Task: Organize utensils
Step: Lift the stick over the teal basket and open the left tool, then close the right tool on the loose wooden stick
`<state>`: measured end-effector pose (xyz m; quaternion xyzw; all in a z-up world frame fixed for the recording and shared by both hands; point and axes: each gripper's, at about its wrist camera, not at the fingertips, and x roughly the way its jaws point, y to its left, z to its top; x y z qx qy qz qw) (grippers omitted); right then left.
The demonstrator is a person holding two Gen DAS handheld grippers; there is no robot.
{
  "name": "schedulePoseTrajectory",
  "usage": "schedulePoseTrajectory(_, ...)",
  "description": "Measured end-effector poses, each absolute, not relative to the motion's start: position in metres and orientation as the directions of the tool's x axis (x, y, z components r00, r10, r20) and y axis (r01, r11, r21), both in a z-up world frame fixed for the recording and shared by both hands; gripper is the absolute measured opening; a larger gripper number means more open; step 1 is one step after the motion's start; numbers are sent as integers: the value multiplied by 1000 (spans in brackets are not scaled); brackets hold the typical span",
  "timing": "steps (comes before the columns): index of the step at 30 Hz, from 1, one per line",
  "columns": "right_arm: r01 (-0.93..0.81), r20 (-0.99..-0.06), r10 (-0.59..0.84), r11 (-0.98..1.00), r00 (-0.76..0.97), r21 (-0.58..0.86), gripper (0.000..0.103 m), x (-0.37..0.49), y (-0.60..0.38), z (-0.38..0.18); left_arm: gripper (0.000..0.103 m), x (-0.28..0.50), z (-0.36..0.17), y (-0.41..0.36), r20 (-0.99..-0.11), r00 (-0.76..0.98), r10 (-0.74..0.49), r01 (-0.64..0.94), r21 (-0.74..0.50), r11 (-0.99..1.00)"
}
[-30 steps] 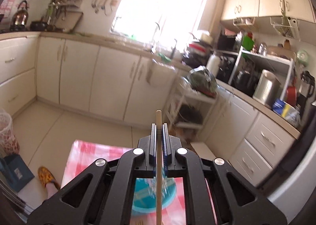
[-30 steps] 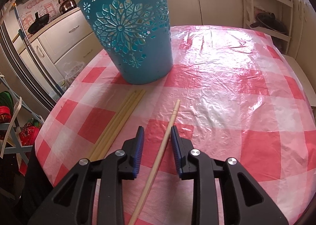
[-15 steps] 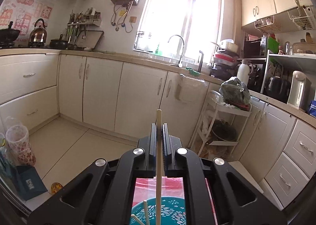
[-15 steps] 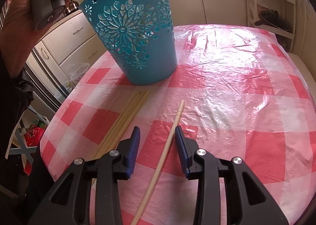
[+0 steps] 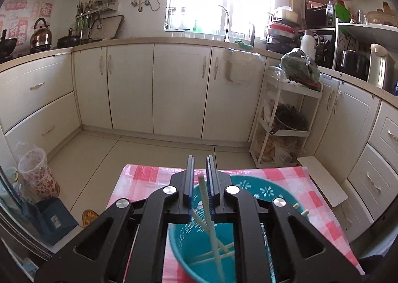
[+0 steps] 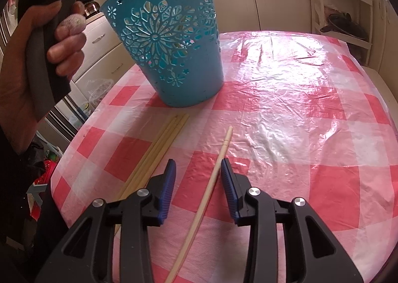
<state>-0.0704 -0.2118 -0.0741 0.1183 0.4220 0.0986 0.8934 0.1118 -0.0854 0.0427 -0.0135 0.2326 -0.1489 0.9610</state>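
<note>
The left gripper (image 5: 199, 178) hangs over the mouth of the teal basket (image 6: 169, 41), its fingers (image 5: 190, 181) opening with a narrow gap; a pale chopstick (image 5: 210, 223) stands loose between them, tilted, its lower end down inside the basket among several other chopsticks (image 5: 219, 253) lying crossed at the bottom. The pads do not press on it. In the right wrist view the person's left hand (image 6: 37, 59) grips that gripper's grey handle just beside the basket's rim. The basket stands on the table (image 6: 298, 89), which is covered in a red-and-white checked cloth under clear plastic. The right gripper (image 6: 199, 171) sits low over the table, fingers moderately apart and straddling 1 single chopstick (image 6: 211, 183) that lies flat on the cloth, nearer the right pad. A bundle of chopsticks (image 6: 159, 148) lies just left of it, ends pointing toward the basket's base.
</note>
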Motion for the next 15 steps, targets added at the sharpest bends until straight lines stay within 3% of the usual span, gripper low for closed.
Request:
schedulePoseTrajectory(3, -73, -731, 275, 952, 624, 296, 37, -71, -212, -74, 51, 94, 43, -60, -422, 867, -264, 243, -104, 964)
schedulePoseTrajectory(4, -70, -734, 268, 955, 625, 289, 37, -71, -211, -73, 57, 88, 44, -49, -408, 878, -251, 227, -109, 968)
schedulePoseTrajectory(9, -28, -755, 244, 958, 609, 287, 38, -69, -207, -72, 76, 67, 30, 12, -403, 898, -175, 112, -174, 978)
schedulePoseTrajectory(12, -4, -764, 239, 955, 600, 296, 37, -66, -207, -71, 77, 72, -3, 43, -490, 858, -151, 48, -217, 975)
schedulePoseTrajectory(15, 1, -781, 172, 976, 600, 216, 33, -66, -198, -70, 77, 77, -37, 61, -564, 809, -164, 3, -275, 961)
